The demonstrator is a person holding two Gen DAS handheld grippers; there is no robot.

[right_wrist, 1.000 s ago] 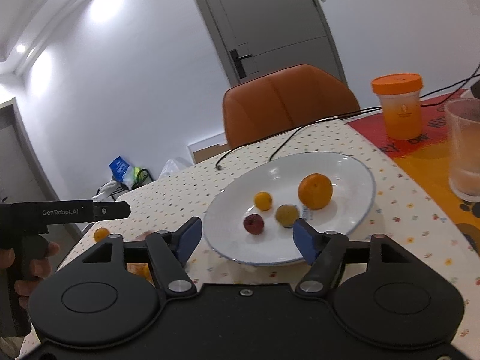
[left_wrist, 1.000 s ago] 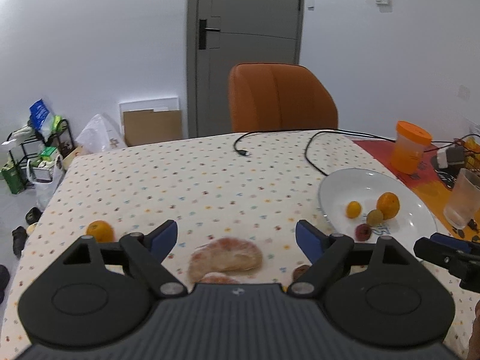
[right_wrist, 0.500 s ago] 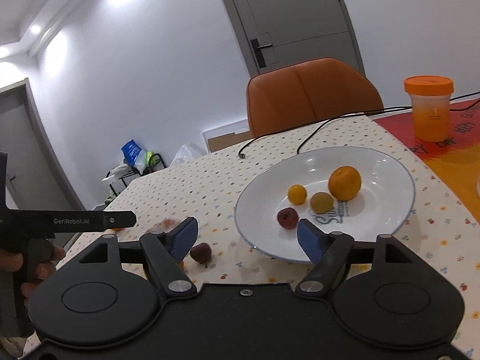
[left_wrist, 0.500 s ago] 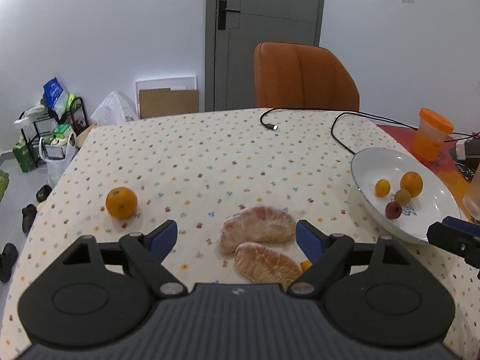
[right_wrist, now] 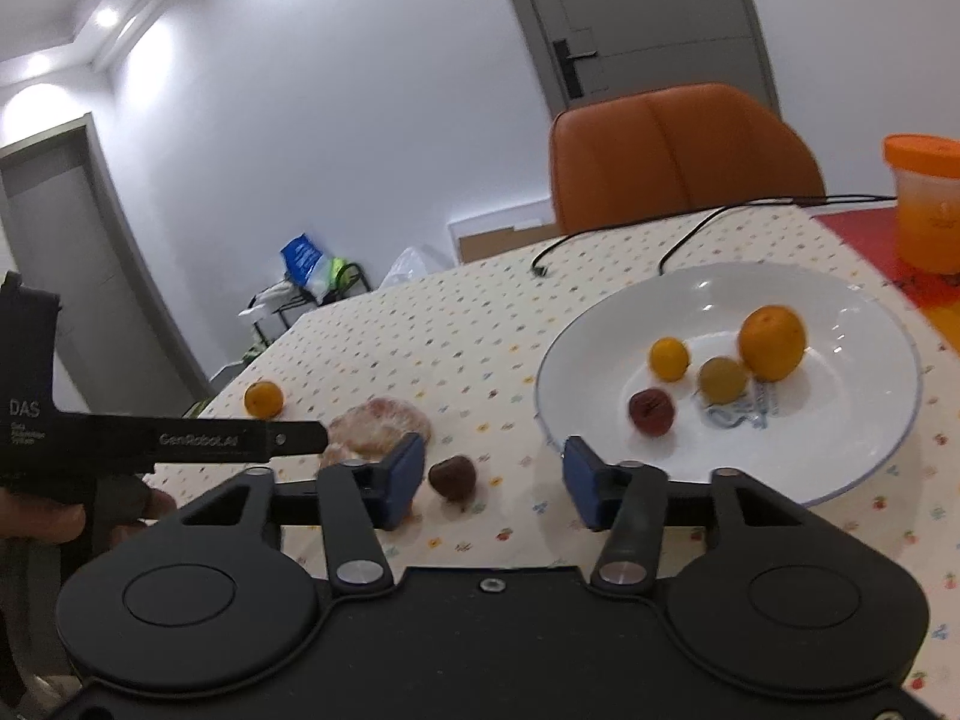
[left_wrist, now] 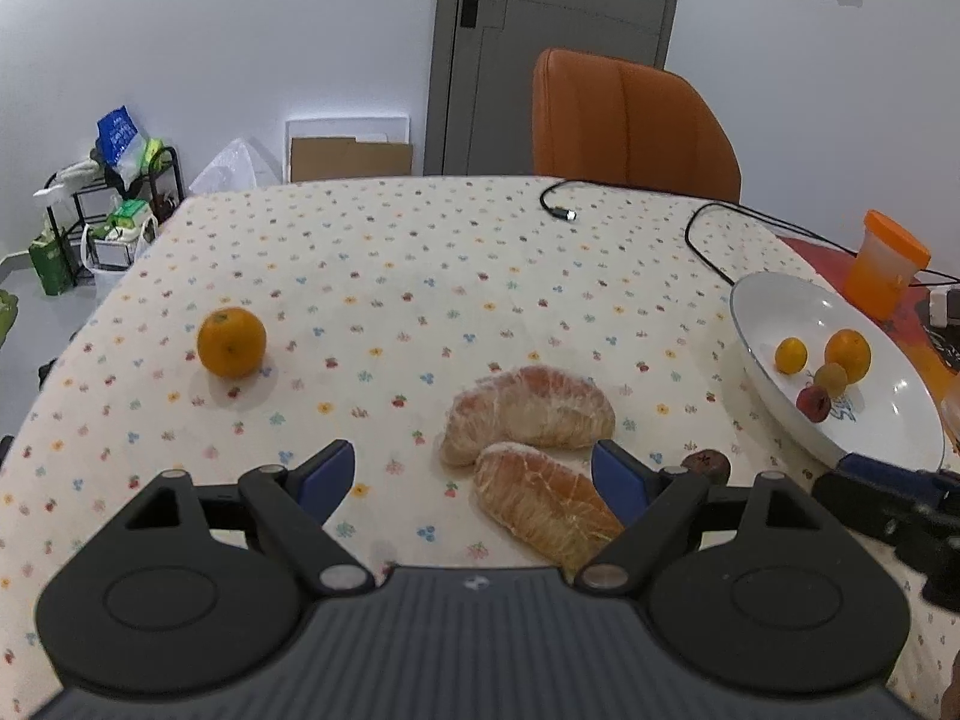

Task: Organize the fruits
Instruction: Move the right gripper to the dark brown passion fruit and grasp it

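A white plate (left_wrist: pixel 774 300) (right_wrist: pixel 840 468) at the right holds an orange (right_wrist: pixel 771 342), a small orange fruit (right_wrist: pixel 668 359), a yellow-green fruit (right_wrist: pixel 723 380) and a dark red fruit (right_wrist: pixel 650 412). On the dotted tablecloth lie two peeled pomelo segments (left_wrist: pixel 531 414) (left_wrist: pixel 543 507), a lone orange (left_wrist: pixel 231 341) (right_wrist: pixel 263 399) and a dark brown fruit (left_wrist: pixel 708 465) (right_wrist: pixel 453 477). My left gripper (left_wrist: pixel 474 474) is open and empty, over the near pomelo segment. My right gripper (right_wrist: pixel 492 480) is open and empty, with the brown fruit between its fingers.
An orange-lidded cup (left_wrist: pixel 888 264) (right_wrist: pixel 927 204) stands behind the plate on a red mat. A black cable (left_wrist: pixel 708 228) lies across the far table. An orange chair (left_wrist: pixel 630 120) stands at the far edge. A cluttered rack (left_wrist: pixel 102 210) is on the floor at left.
Both grippers have pulled back and swung left. The left view now shows both pomelo segments and the lone orange; the right view now centres on the brown fruit instead of the plate.
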